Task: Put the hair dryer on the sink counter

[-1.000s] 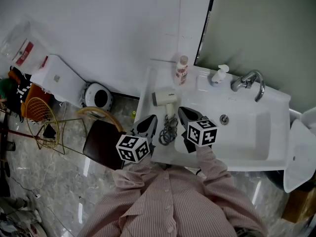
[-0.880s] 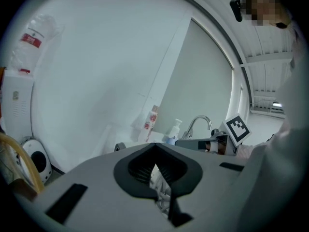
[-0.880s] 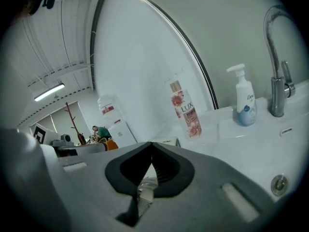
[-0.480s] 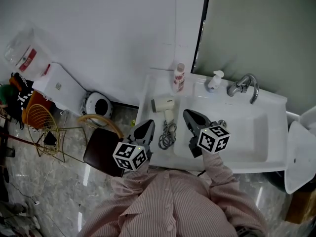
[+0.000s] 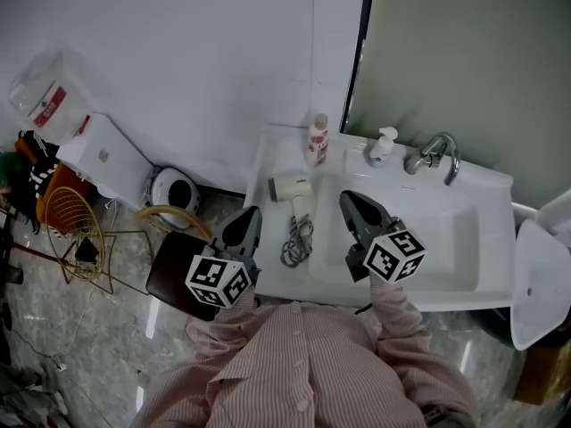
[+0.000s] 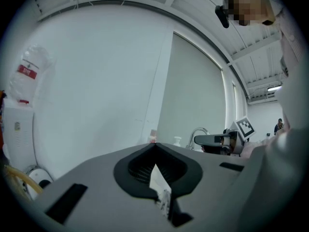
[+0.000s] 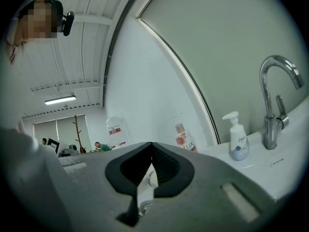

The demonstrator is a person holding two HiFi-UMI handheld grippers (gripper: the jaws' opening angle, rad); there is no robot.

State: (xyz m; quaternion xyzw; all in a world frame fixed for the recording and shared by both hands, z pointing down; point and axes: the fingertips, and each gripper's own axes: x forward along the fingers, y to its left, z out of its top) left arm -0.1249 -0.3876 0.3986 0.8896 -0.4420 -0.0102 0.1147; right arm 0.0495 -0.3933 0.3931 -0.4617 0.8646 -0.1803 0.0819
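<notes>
A white hair dryer [image 5: 293, 188] lies on the sink counter [image 5: 269, 160], left of the basin, with its grey cord [image 5: 297, 237] coiled in front of it. My left gripper [image 5: 245, 218] hangs over the counter's left edge, apart from the cord, its jaws shut with nothing in them. In the left gripper view its tips [image 6: 154, 145] meet. My right gripper [image 5: 350, 200] hovers over the basin's left rim, just right of the cord, also shut and empty. Its tips [image 7: 151, 144] meet in the right gripper view. Neither gripper touches the dryer.
A pink bottle [image 5: 317, 139], a soap pump [image 5: 381, 144] and a chrome tap [image 5: 433, 154] stand along the back of the white basin [image 5: 455, 234]. A dark stool [image 5: 174, 270], a round white device [image 5: 174, 188] and a wire basket [image 5: 76, 230] are on the floor at left.
Both grippers have risen and drawn back from the cord they flanked. The left one has shifted left past the counter's edge. The dryer and cord lie unmoved.
</notes>
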